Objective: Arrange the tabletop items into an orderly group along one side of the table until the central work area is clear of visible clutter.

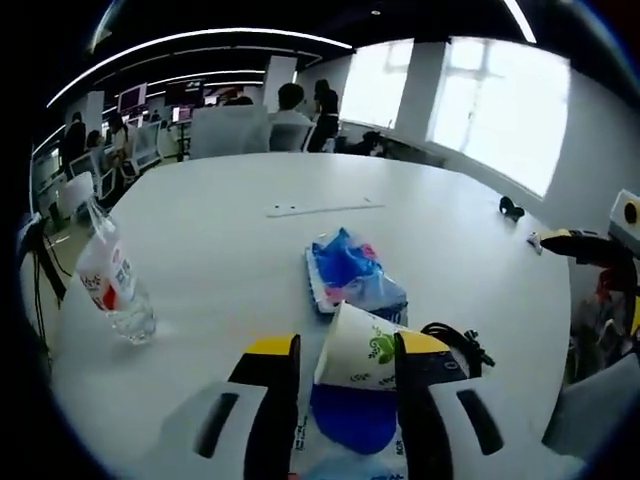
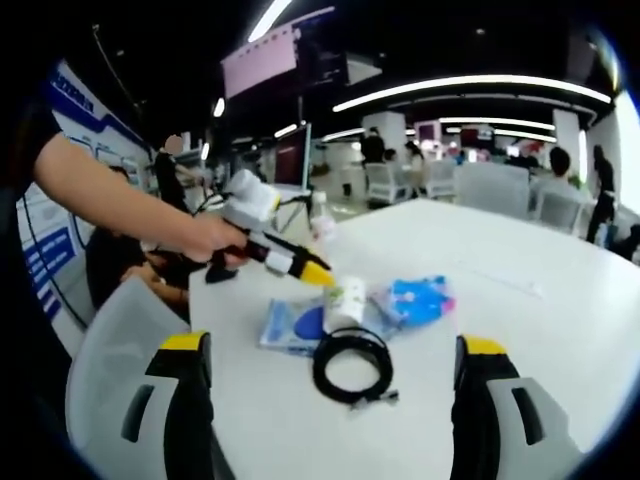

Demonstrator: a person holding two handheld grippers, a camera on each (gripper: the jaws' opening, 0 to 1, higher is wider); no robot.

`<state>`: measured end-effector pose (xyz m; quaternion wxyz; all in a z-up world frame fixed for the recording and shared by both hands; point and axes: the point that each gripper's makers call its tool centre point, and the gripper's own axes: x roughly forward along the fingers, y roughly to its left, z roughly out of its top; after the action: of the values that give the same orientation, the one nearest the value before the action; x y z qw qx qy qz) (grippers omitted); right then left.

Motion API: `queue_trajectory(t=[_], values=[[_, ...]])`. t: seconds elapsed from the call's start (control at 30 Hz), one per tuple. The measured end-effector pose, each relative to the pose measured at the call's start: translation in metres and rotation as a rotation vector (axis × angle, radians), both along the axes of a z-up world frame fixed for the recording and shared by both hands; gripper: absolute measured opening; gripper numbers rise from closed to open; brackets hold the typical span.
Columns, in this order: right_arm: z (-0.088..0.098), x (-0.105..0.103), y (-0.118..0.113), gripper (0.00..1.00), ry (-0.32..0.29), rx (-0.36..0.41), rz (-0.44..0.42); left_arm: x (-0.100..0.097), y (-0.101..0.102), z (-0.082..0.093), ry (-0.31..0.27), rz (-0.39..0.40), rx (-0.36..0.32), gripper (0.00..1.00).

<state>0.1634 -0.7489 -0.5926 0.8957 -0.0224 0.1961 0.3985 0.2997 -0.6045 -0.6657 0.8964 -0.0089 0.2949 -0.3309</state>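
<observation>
A white paper cup (image 1: pixel 360 350) with a green print sits between the jaws of my left gripper (image 1: pixel 345 345). It touches the right jaw, and a thin gap shows at the left one. The cup rests on a flat blue packet (image 1: pixel 350 415). In the right gripper view a hand holds the left gripper (image 2: pixel 300 268) at the cup (image 2: pixel 347 300). My right gripper (image 2: pixel 333 343) is open and wide, with nothing in it. A coiled black cable (image 2: pixel 352 365) lies just ahead of it. A blue tissue pack (image 1: pixel 350 270) lies beyond the cup.
A clear water bottle (image 1: pixel 115 285) stands near the table's left edge. A thin white strip (image 1: pixel 320 209) and a small black object (image 1: pixel 511 208) lie farther out. The right gripper (image 1: pixel 580 245) reaches in from the right. White chairs (image 2: pixel 110 370) stand by the table, with people seated beyond.
</observation>
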Motion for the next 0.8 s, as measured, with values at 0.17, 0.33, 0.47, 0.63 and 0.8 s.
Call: queue_trajectory(t=[0.17, 0.33, 0.47, 0.63, 0.8], values=[[-0.007, 0.0, 0.001, 0.98, 0.011, -0.021, 0.004, 0.003, 0.004, -0.011, 0.033, 0.01, -0.015, 0.33], [-0.012, 0.004, -0.001, 0.98, 0.022, -0.026, -0.021, 0.003, -0.003, -0.012, 0.079, -0.004, -0.087, 0.28], [-0.014, 0.003, -0.001, 0.98, 0.03, -0.03, -0.025, 0.005, -0.006, -0.011, 0.098, -0.017, -0.133, 0.22], [-0.014, 0.005, -0.002, 0.98, 0.036, -0.029, -0.038, 0.001, -0.007, -0.011, 0.123, -0.039, -0.157, 0.17], [-0.012, 0.007, 0.002, 0.98, 0.033, -0.023, -0.039, -0.001, -0.007, -0.008, 0.121, -0.065, -0.158, 0.11]])
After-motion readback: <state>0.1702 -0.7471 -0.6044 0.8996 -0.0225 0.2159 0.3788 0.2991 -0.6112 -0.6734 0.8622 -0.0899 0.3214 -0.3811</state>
